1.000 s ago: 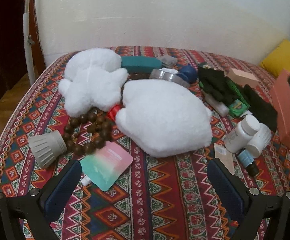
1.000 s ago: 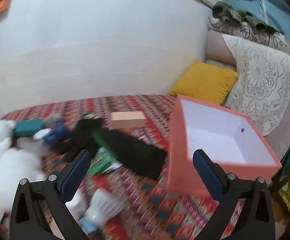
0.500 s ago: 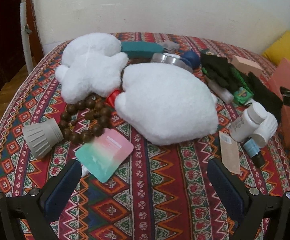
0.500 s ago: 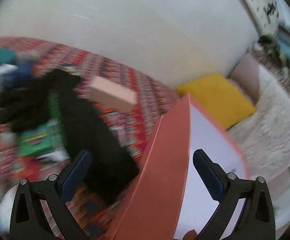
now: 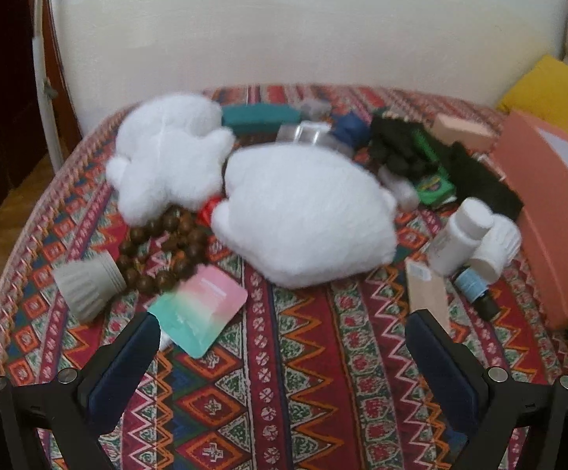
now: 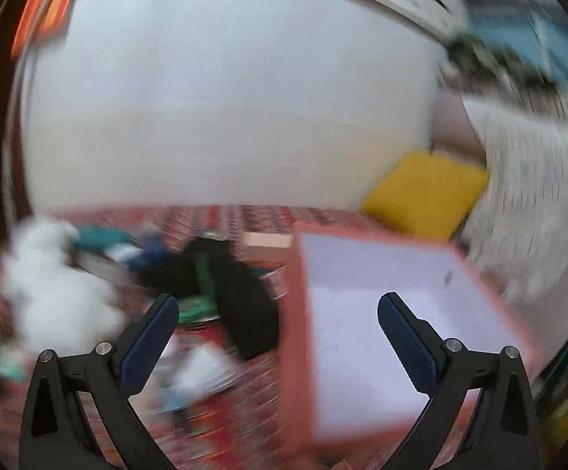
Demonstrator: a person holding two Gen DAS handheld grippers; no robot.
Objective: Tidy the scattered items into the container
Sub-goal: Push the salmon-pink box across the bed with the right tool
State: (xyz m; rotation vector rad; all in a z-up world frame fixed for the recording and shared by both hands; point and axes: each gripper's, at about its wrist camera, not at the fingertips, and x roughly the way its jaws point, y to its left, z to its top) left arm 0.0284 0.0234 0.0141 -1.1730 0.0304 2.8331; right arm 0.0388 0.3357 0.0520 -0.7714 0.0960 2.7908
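Observation:
My left gripper (image 5: 284, 356) is open and empty above the patterned cloth, short of the clutter. Ahead lie a white plush toy (image 5: 303, 211), a smaller white plush (image 5: 170, 156), brown beads (image 5: 162, 250), a grey cup (image 5: 88, 286), a pink-green pouch (image 5: 201, 309), white bottles (image 5: 476, 239) and black gloves (image 5: 476, 180). The salmon box (image 5: 550, 227) stands at the right. My right gripper (image 6: 278, 333) is open and empty, over the near left wall of the box (image 6: 299, 333); its view is blurred.
A yellow cushion (image 5: 550, 86) lies beyond the box, also in the right wrist view (image 6: 429, 192). A white wall backs the table. A teal case (image 5: 260, 115), a green packet (image 5: 432, 184) and a small peach box (image 5: 464, 129) lie at the back.
The right gripper has swung quickly, from close beside the box wall to a higher view of the box's open white inside. The left gripper has shifted slightly, staying open.

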